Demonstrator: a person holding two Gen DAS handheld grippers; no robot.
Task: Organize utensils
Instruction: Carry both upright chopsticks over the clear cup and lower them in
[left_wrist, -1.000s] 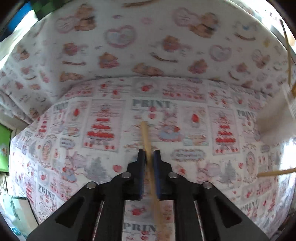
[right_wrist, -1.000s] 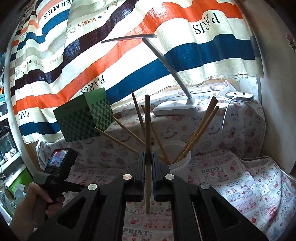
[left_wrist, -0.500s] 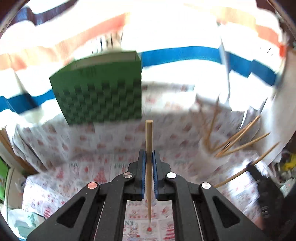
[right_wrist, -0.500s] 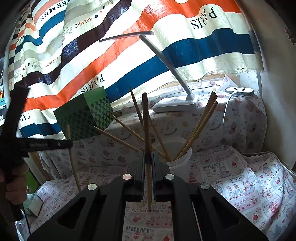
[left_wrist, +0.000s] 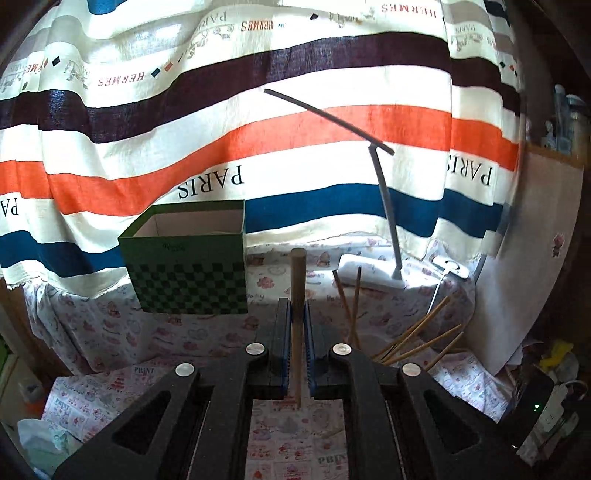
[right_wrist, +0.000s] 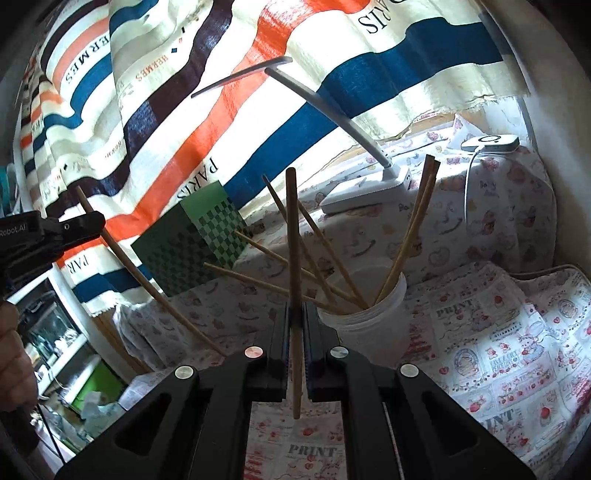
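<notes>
Striped cloth (left_wrist: 258, 147) printed with "PARIS" and "HERMES" hangs across the whole back of what we see, well ahead of both tools. Below it spreads the desk (right_wrist: 498, 350), covered in a pink-and-white printed sheet.

Ahead and to the left of our left hand-held gripper (left_wrist: 297, 350) sits a green checkered box (left_wrist: 192, 269), open at the top. Ahead and to its right stands a white desk lamp (left_wrist: 369, 273) with a thin bent arm.

Just ahead and slightly right of our right hand-held gripper (right_wrist: 295, 350) stands a white plastic jar (right_wrist: 369, 325) on the desk, with a fan of chopsticks (right_wrist: 406, 236) leaning out of it in several directions. From the left view the same jar is low to the right, mostly hidden behind the finger.

Our left hand-held gripper is closed on a single chopstick (left_wrist: 297, 295), upright between the blue pads, its blunt end above and its thin tip below. Our right hand-held gripper is clamped on another chopstick (right_wrist: 292, 258), also upright, in front of the jar. Far to the left in the right view, we see the left tool with its chopstick slanting down.
</notes>
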